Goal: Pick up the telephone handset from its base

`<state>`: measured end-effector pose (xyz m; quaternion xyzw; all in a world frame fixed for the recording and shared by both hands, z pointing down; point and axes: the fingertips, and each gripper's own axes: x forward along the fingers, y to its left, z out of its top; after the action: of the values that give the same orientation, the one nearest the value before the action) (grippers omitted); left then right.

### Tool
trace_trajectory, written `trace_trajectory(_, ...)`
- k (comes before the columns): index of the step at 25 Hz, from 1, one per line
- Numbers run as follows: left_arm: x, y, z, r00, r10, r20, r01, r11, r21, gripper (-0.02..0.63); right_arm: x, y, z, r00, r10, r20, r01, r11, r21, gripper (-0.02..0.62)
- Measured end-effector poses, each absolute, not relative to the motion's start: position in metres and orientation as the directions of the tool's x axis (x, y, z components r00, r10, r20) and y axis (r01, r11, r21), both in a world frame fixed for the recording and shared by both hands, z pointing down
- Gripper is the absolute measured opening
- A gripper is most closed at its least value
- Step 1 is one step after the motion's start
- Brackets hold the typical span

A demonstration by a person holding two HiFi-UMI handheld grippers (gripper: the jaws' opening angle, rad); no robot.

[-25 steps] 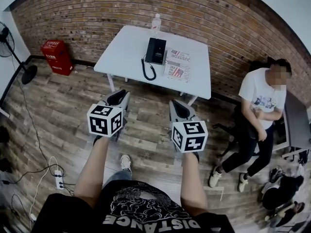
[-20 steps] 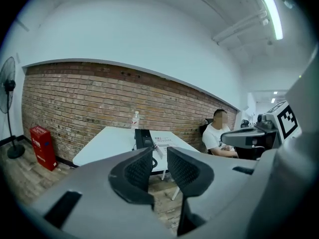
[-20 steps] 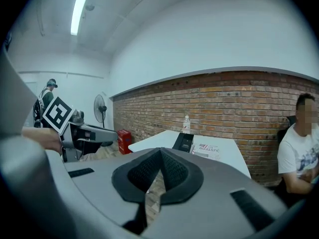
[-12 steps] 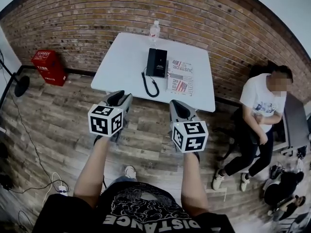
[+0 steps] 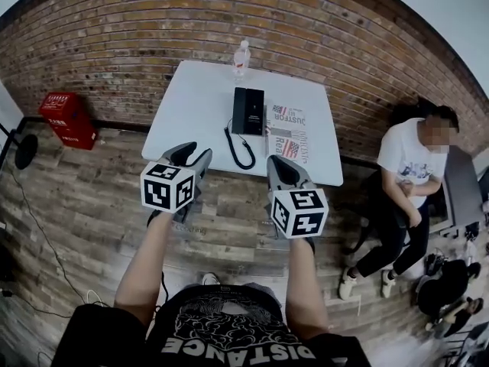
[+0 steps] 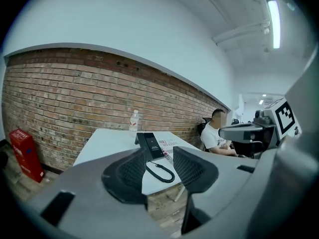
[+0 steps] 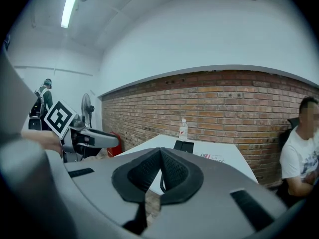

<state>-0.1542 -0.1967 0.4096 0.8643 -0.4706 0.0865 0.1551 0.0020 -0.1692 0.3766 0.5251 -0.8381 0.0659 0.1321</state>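
While left jaws opening empty, handset (image 5: 243,110) well ahead

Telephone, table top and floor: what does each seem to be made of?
Telephone: probably black plastic with a fairly matte finish, since the shell is evenly dark with little glare.
Table top: a smooth white board, perhaps laminate or painted, being uniform with no grain.
Floor: wood or wood-look planks in a weathered grey-brown, with seams and grain showing.

It looks like an office room; a brick wall (image 5: 153,44), a wood floor (image 5: 76,205), a white table (image 5: 191,105) with a phone (image 5: 248,111) and papers (image 5: 289,132); a person (image 5: 409,167) sits at the side.
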Motion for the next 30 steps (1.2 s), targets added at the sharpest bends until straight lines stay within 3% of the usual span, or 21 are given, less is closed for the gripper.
trace_trajectory(14,-0.147,-0.254,0.424,0.613,-0.731,0.300,-0.790,-0.570,0.224,0.155,0.005,-0.211,0.381,-0.361,-0.887,0.287,-0.920,0.390,0.047,0.000)
trace_trajectory(30,-0.101,-0.373,0.468,0.730,-0.607,0.313,-0.679,-0.597,0.427,0.175,0.042,-0.333,0.402,-0.388,-0.869,0.308,-0.911,0.412,0.016,0.000)
